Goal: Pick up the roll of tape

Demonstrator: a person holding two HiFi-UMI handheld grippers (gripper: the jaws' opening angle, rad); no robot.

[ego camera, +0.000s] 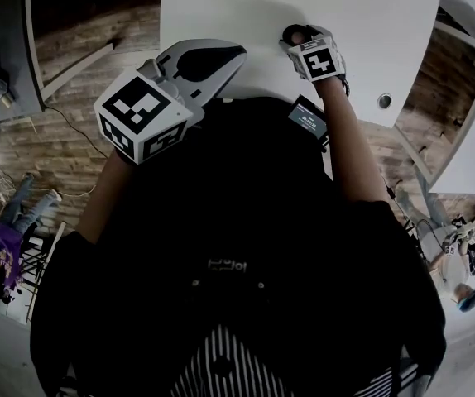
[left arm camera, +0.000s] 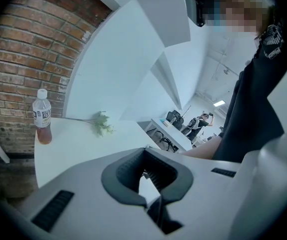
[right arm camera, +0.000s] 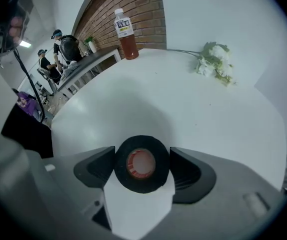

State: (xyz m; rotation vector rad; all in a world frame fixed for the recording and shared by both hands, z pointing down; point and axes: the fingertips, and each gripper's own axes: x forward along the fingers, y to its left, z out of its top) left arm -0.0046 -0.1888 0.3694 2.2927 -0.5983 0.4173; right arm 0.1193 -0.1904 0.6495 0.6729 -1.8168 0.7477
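Note:
The roll of tape (right arm camera: pixel 141 164) is black with a red core and lies flat on the white table (right arm camera: pixel 193 114). My right gripper (right arm camera: pixel 142 159) points steeply down over it, one dark pad touching its left side and the other its right side. In the head view the right gripper (ego camera: pixel 297 40) is at the table's near part, with the tape (ego camera: pixel 290 32) a dark ring at its tips. My left gripper (left arm camera: pixel 145 159) is shut on nothing, with a slit of table showing between its curved pads. It hangs over the table's near edge (ego camera: pixel 213 60).
A bottle of brown drink (right arm camera: pixel 125 27) and a sprig of white flowers (right arm camera: pixel 214 61) sit at the table's far side; the left gripper view shows the bottle (left arm camera: pixel 42 116) too. A round hole (ego camera: pixel 384 101) marks the table's right corner. People sit at desks behind.

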